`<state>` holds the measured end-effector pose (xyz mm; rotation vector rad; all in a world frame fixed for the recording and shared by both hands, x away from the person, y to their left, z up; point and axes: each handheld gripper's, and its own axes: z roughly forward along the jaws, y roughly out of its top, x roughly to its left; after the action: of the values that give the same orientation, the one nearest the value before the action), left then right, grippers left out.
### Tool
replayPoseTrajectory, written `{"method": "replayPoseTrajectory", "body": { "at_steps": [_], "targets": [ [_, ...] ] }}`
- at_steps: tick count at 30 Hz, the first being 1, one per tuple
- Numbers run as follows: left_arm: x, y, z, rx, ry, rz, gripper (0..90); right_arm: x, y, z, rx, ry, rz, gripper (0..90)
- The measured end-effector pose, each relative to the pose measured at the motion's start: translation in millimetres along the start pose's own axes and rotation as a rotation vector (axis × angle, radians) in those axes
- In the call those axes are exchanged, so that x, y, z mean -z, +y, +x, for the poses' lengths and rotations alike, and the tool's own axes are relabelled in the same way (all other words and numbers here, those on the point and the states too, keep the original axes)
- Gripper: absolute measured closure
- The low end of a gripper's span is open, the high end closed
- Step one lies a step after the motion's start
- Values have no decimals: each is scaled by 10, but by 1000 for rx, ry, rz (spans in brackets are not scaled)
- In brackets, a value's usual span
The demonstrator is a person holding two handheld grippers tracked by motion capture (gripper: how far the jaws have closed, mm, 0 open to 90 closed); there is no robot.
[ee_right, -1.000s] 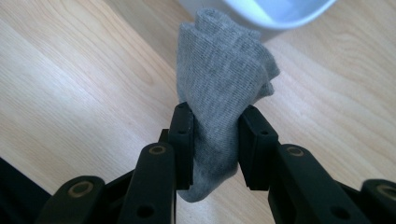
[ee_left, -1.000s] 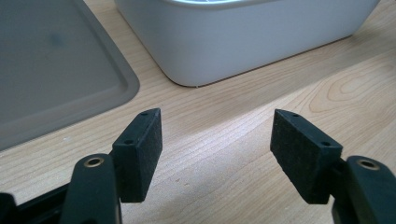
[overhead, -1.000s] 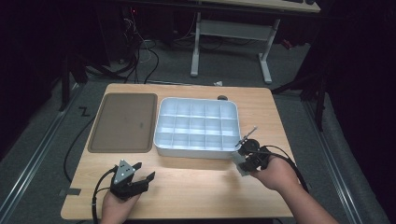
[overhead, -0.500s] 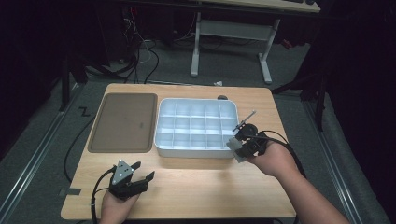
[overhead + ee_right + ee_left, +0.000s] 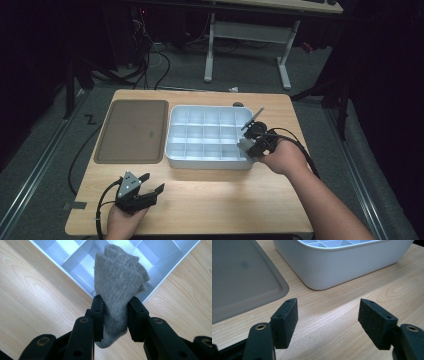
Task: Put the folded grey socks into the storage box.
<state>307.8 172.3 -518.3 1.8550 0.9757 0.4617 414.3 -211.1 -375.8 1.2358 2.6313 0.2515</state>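
Observation:
My right gripper [image 5: 116,300] is shut on a rolled grey sock [image 5: 120,277], which stands up between the pads. In the high view this gripper [image 5: 248,142] hangs over the front right corner of a white compartment box [image 5: 207,162]. Below the sock, the right gripper view shows the box's corner compartments [image 5: 72,262], nothing lying in them. Near the table's front left edge my left gripper [image 5: 152,182] rests open. Its pads [image 5: 287,320] stand wide apart over bare wood with nothing between them.
A flat brown tray [image 5: 132,130] lies left of the box, and its corner [image 5: 237,272] is close ahead of the left gripper. The box's front wall [image 5: 342,265] rises just beyond. Bare wood [image 5: 225,200] runs along the table's front. Desk legs stand on the floor behind.
My right gripper has risen and moved away from the person and slightly left, carrying the sock from beside the box to over its front right corner. The left gripper has stayed put.

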Motion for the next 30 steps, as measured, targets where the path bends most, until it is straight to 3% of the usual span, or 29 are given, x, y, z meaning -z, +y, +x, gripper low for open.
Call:
{"method": "replayPoseTrajectory", "body": {
  "at_steps": [10,13,18,20,21,24,30],
  "targets": [
    [30,-7,14,1,-4,-3,329,-127,101,-93,-29,7,45,701],
    [23,-9,9,-1,-7,2,330,-171,163,-101,-9,8,56,701],
    [35,-4,21,3,-4,-7,330,-264,247,-103,-19,9,94,700],
    [37,-6,28,4,-6,-6,330,-294,258,-119,-18,4,103,700],
    [37,-8,31,3,-4,-6,330,-303,261,-114,-41,5,114,700],
    [37,-8,34,3,-5,-3,330,-330,266,-156,-30,4,115,700],
    [38,-13,32,4,-5,-2,330,-395,260,-188,-51,17,144,700]
  ]
}}
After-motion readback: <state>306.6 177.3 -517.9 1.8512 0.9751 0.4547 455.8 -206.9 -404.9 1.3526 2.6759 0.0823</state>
